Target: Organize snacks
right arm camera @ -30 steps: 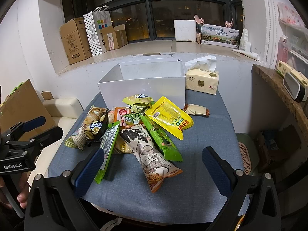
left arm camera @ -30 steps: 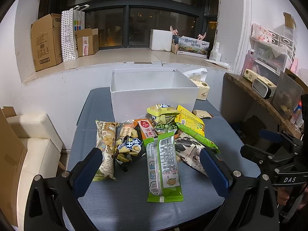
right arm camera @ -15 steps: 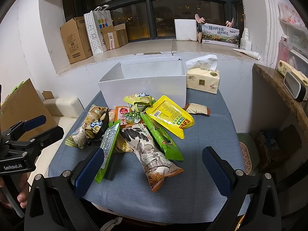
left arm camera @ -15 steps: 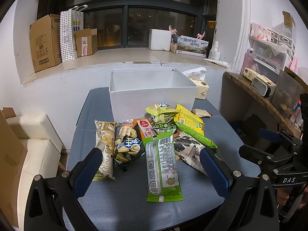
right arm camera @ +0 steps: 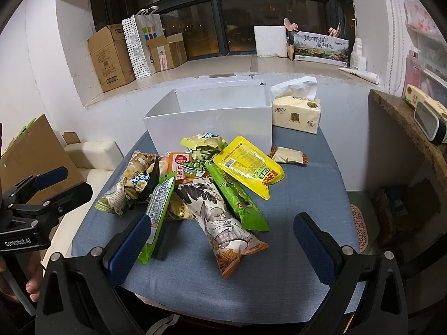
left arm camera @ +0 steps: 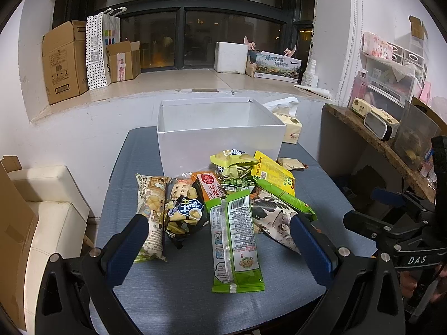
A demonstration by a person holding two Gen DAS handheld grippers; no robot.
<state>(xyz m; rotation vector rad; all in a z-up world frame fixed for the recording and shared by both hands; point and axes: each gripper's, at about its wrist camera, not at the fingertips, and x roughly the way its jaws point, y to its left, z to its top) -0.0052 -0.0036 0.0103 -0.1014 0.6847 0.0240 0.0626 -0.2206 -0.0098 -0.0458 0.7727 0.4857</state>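
Note:
Several snack packets lie piled on a blue-grey table in front of an empty white box. Nearest in the left wrist view is a long green packet, with a black chip bag and a beige popcorn bag to its left. The right wrist view shows a beige illustrated bag, a yellow pouch and a green stick packet. My left gripper hovers open over the near packets, holding nothing. My right gripper is open above the illustrated bag, also holding nothing.
A tissue pack stands right of the box, and a small beige packet lies near it. A cream sofa sits left of the table. A wooden shelf runs along the right. Cardboard boxes line the windowsill.
Both views have shifted only slightly; the grippers stay open and the snacks have not moved.

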